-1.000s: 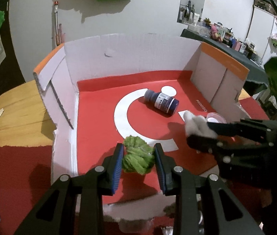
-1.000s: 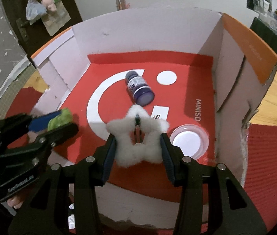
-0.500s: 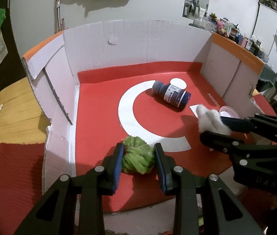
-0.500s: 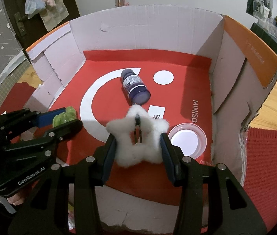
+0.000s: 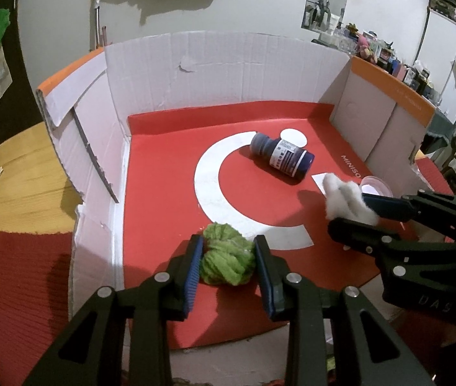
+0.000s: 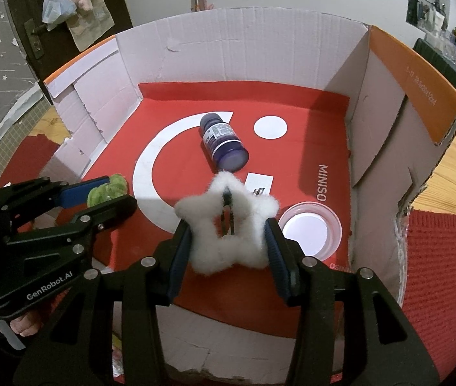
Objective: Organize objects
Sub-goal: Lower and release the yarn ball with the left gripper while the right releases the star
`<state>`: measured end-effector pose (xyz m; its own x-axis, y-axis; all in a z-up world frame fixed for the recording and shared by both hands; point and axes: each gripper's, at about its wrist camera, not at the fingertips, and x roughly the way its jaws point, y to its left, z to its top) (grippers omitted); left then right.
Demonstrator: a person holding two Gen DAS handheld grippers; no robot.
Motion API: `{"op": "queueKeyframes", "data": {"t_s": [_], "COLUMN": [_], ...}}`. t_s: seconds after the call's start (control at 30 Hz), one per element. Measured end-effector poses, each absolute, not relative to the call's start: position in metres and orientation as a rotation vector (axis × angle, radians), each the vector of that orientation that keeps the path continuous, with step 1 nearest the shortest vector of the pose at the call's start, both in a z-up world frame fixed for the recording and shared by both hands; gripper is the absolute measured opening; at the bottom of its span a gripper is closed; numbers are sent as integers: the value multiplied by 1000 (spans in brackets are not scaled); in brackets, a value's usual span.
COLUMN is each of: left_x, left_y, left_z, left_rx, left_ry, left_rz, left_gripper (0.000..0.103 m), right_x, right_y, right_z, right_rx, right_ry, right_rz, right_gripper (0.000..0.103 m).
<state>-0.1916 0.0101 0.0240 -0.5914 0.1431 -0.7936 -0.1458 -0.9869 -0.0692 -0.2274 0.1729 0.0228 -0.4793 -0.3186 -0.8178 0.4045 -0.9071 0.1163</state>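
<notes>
Green yarn ball (image 5: 224,259) lower in box (image 5: 228,64), star (image 6: 228,225) unmoved

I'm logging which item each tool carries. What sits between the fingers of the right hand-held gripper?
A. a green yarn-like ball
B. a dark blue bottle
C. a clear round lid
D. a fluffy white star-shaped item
D: in the right wrist view the fluffy white star sits between the fingers of the right hand-held gripper, while the blue bottle and the clear lid lie on the box floor and the green ball is in the left hand-held gripper.
</notes>
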Motion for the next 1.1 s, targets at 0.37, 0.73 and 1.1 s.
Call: {"op": "queueKeyframes", "data": {"t_s": [0.37,0.73,1.1], "left_x": [-191,-192,-185], "left_y": [10,10,12], "left_z": [24,25,31], "left_rx": [-1330,-1334,-1319], "left_ry": [6,8,-8], "left_rz": [2668,2663,2665], "left_gripper": [34,38,44], "right_x": [-226,-224,-218], "right_y": [173,175,172], "right_z": [24,27,28], "right_rx": [1289,1278,1270], "right_ry": [131,138,136], "right_rz": [-2388,-2385,-2375], "right_gripper": [45,45,48]}}
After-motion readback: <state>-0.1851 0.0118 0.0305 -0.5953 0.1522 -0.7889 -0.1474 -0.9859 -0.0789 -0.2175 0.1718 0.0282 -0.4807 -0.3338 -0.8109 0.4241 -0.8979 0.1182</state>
